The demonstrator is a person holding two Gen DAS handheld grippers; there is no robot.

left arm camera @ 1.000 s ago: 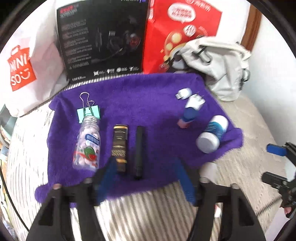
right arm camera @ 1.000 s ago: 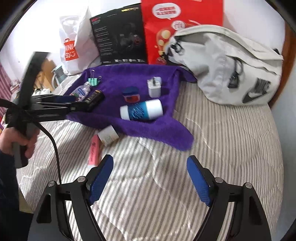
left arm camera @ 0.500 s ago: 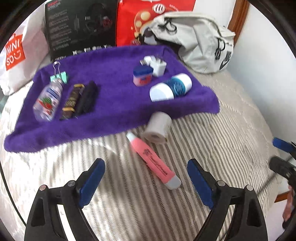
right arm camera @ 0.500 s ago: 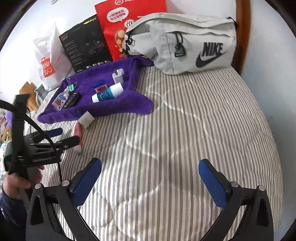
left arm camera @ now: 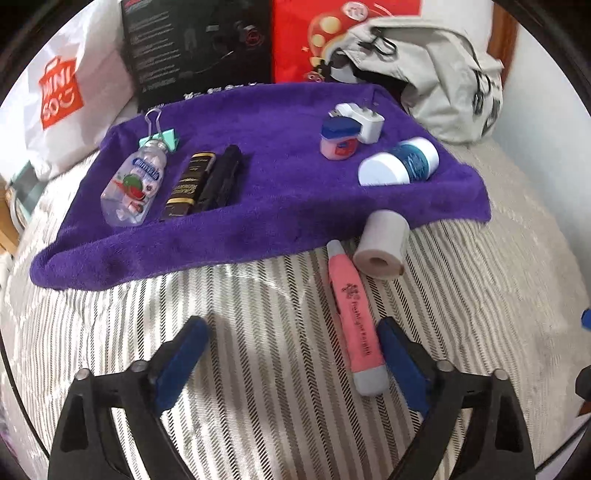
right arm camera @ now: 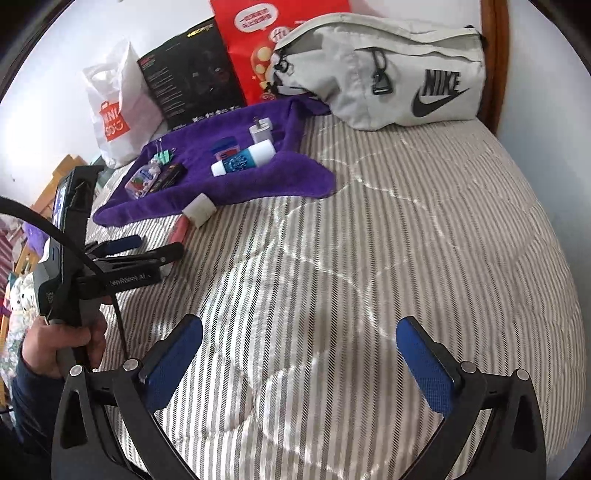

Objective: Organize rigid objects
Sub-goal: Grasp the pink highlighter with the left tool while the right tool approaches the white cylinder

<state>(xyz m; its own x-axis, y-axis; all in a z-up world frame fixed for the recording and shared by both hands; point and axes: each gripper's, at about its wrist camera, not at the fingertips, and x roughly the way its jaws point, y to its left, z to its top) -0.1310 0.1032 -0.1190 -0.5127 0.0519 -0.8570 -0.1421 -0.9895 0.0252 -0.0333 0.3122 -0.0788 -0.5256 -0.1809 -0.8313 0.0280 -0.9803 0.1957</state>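
Fingers on both my grippers, left (left arm camera: 291,360) and right (right arm camera: 299,360), are wide open, holding nothing. I am reaching for the pink pen (left arm camera: 354,320) lying on the bed (left arm camera: 258,314), beside the purple towel (left arm camera: 280,206); next comes squeezing it.

- Striped bedspread (right arm camera: 388,229), grey and cream, covering the whole bed.
- White Miniso bag (left arm camera: 62,96) with an orange logo, standing at the back left against the wall.
- Black box (left arm camera: 195,48) printed with a headset picture, upright just right of the white bag.
- Red bag (left arm camera: 332,33) with a cartoon design, upright beside the black box.
- Grey Nike bag (right arm camera: 388,74), lying on its side at the head of the bed, touching the red bag.
- Wooden bedpost (right arm camera: 493,62) at the far right, behind the grey bag.
- White wall (right arm camera: 92,33) behind everything.
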